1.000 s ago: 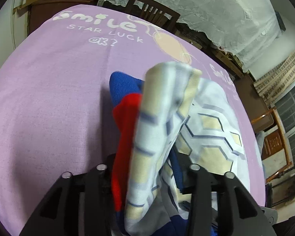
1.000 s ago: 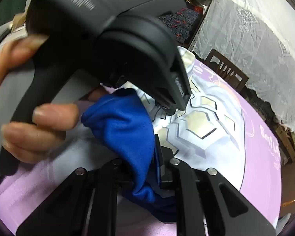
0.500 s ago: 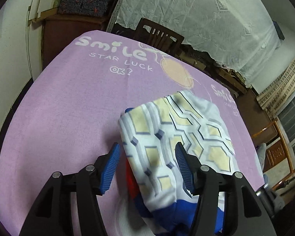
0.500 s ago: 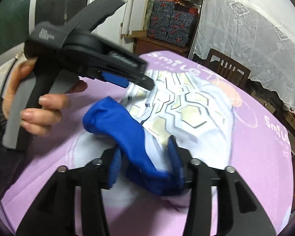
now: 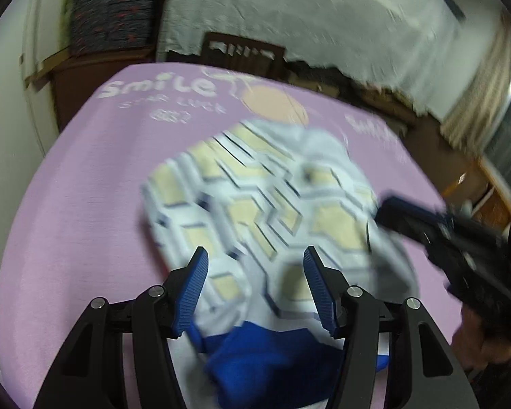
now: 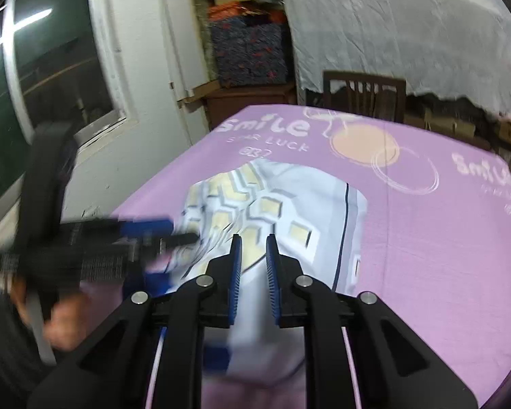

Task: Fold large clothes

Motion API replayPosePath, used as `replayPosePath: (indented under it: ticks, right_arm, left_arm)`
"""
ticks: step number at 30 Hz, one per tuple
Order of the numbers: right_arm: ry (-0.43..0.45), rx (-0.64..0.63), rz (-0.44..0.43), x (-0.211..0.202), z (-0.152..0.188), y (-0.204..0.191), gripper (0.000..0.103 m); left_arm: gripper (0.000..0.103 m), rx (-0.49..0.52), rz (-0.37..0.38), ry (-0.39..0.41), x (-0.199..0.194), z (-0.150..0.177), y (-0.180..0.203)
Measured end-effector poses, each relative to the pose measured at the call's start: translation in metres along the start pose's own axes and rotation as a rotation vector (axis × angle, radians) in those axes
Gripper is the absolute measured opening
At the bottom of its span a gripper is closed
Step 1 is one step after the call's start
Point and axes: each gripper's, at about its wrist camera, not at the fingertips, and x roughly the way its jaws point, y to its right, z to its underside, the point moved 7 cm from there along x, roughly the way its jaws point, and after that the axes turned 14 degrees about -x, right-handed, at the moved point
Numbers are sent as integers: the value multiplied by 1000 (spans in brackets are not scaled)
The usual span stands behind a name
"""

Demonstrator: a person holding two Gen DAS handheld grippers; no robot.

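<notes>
1. Left gripper (image 5: 255, 283) hangs with jaws apart over the garment (image 5: 262, 211), gripping nothing
2. Right gripper (image 6: 253, 266) has just been closing, jaws now nearly together and empty
3. The patterned garment lies bunched on the purple cloth (image 6: 426, 238)
4. A wooden chair (image 6: 364, 93) stands beyond
</notes>
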Motion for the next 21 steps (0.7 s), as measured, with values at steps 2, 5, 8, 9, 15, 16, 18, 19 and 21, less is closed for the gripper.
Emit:
replayPosePath:
  ticks: [2, 5, 8, 9, 15, 16, 18, 19, 21]
  right_arm:
    - [-56, 3, 67, 17, 12, 13, 11]
    - [-86, 82, 35, 33, 34, 36, 2]
    - [-70, 136, -5, 36, 43, 46, 0]
    - [-65, 139, -10, 37, 44, 48, 0]
    - [-69, 139, 14, 38, 44, 45, 0]
    - [-78, 146, 12, 37, 43, 45, 0]
    - [-87, 158, 4, 36, 41, 45, 0]
    - [-85, 163, -5, 30, 39, 43, 0]
    - [-72, 166, -11, 14, 38, 40, 2]
  left_arm:
    - [59, 33, -39, 7, 10, 6, 4]
    - [60, 27, -36, 2, 20, 8, 5]
    - [61, 4, -41, -6, 28, 6, 2]
    - [61, 1, -48, -7, 31, 6, 1]
    - [62, -5, -69, 0, 32, 3, 1]
    - [62, -8, -72, -3, 32, 3, 1]
    - [62, -24, -87, -12, 28, 2, 0]
    - [61, -29, -94, -12, 26, 1, 1]
    - [60, -36, -120, 2, 15, 3, 2]
